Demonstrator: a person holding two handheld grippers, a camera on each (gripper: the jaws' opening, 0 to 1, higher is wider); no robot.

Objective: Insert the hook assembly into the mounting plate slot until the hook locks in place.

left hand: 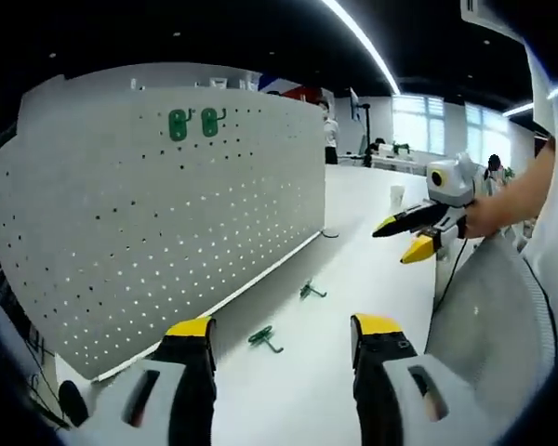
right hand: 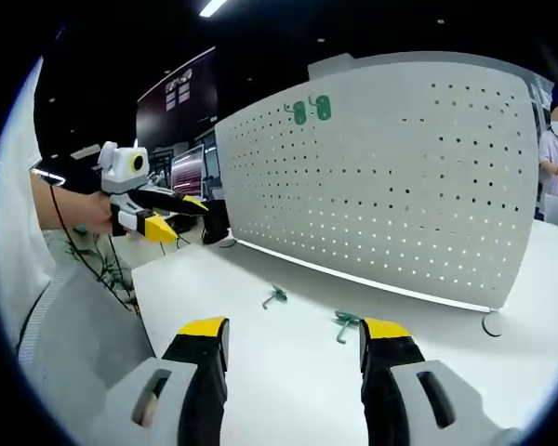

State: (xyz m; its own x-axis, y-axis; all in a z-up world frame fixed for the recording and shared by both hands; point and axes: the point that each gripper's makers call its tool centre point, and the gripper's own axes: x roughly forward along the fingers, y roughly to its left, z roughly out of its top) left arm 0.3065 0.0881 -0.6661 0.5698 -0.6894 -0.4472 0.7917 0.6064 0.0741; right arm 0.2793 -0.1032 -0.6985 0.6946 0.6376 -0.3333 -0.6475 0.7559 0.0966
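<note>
In the left gripper view, a white perforated pegboard point(left hand: 167, 223) fills the left half of the frame, standing upright on a white table point(left hand: 353, 279). Near its upper edge, left of centre, 2 green hooks point(left hand: 192, 123) are already seated side by side in the holes. Below, at the bottom centre, the left gripper point(left hand: 284, 334) rises with its yellow-tipped jaws spread apart and nothing between them. Between and just above those jaws, 2 loose green hooks lie on the table: one point(left hand: 264, 338) close to the jaws and another point(left hand: 310, 291) a little further up, near the foot of the board. At the right of the frame the right gripper point(left hand: 405, 237) hangs in the air, held by a hand point(left hand: 488, 216), its jaws parted and empty. In the right gripper view, the left gripper point(right hand: 172, 218) shows at upper left, jaws apart. The right gripper point(right hand: 293, 339) stands at bottom centre, jaws open, gripping nothing. The 2 loose hooks point(right hand: 275, 296) point(right hand: 346, 324) lie just above it, and the pegboard point(right hand: 400, 177) spans the right half with the mounted pair point(right hand: 311, 110) at its top left.
</note>
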